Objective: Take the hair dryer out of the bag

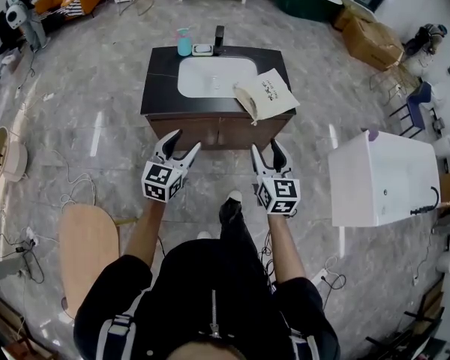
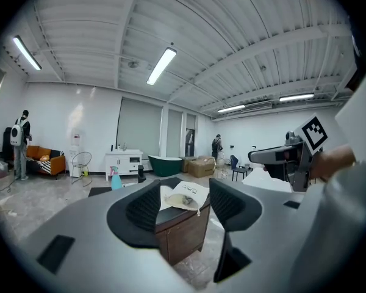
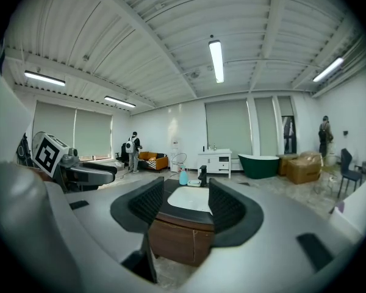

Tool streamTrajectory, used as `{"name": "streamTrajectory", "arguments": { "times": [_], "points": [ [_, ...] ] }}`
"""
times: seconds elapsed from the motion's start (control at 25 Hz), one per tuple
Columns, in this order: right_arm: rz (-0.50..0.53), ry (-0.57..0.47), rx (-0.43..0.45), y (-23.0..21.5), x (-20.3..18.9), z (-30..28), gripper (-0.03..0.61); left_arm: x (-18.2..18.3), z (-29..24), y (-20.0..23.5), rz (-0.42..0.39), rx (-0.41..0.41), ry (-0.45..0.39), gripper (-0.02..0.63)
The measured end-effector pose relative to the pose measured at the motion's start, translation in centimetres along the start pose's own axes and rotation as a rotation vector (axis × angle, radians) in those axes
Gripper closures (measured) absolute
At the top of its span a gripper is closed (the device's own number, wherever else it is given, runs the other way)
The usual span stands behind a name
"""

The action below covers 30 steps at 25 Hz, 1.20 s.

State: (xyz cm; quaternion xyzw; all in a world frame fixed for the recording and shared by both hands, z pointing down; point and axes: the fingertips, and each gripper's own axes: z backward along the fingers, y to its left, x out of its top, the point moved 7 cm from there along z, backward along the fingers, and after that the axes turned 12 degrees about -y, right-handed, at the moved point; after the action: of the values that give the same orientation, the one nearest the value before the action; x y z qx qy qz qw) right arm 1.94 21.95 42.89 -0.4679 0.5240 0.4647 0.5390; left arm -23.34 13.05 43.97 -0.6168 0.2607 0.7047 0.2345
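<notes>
A cream cloth bag with dark print lies on the right end of the dark vanity top, beside the white sink. In the left gripper view the bag shows between the jaws, far off, with a small grey thing just visible in its mouth; the hair dryer cannot be made out. My left gripper and right gripper hover side by side in front of the cabinet, below its front edge, both open and holding nothing. The right gripper faces the sink.
On the vanity's back edge stand a blue bottle, a soap dish and a black faucet. A white bathtub stands to the right, a wooden stool to the left. Cables trail over the floor.
</notes>
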Motion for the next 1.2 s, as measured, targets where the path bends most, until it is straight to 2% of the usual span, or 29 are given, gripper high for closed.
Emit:
{"name": "streamTrajectory", "arguments": {
  "times": [0.24, 0.44, 0.76, 1.0, 1.2],
  "points": [
    [0.005, 0.011, 0.015, -4.0, -0.9, -5.6, 0.353, -1.1, -5.2, 2.2, -0.011, 0.017, 0.013, 0.341],
    [-0.032, 0.015, 0.045, -8.5, -1.4, -12.1, 0.356, -1.3, -10.8, 4.5, -0.014, 0.049, 0.030, 0.341],
    [-0.040, 0.031, 0.147, -14.7, -1.5, -23.4, 0.356, -0.4, -21.7, 8.2, -0.003, 0.131, 0.010, 0.341],
    [-0.050, 0.005, 0.190, -18.2, -0.7, -29.4, 0.360, 0.0, -25.0, 10.0, -0.008, 0.200, 0.001, 0.341],
    [-0.044, 0.002, 0.205, -19.6, -0.5, -31.5, 0.360, 0.0, -27.2, 11.3, -0.011, 0.219, -0.010, 0.341]
  ]
}}
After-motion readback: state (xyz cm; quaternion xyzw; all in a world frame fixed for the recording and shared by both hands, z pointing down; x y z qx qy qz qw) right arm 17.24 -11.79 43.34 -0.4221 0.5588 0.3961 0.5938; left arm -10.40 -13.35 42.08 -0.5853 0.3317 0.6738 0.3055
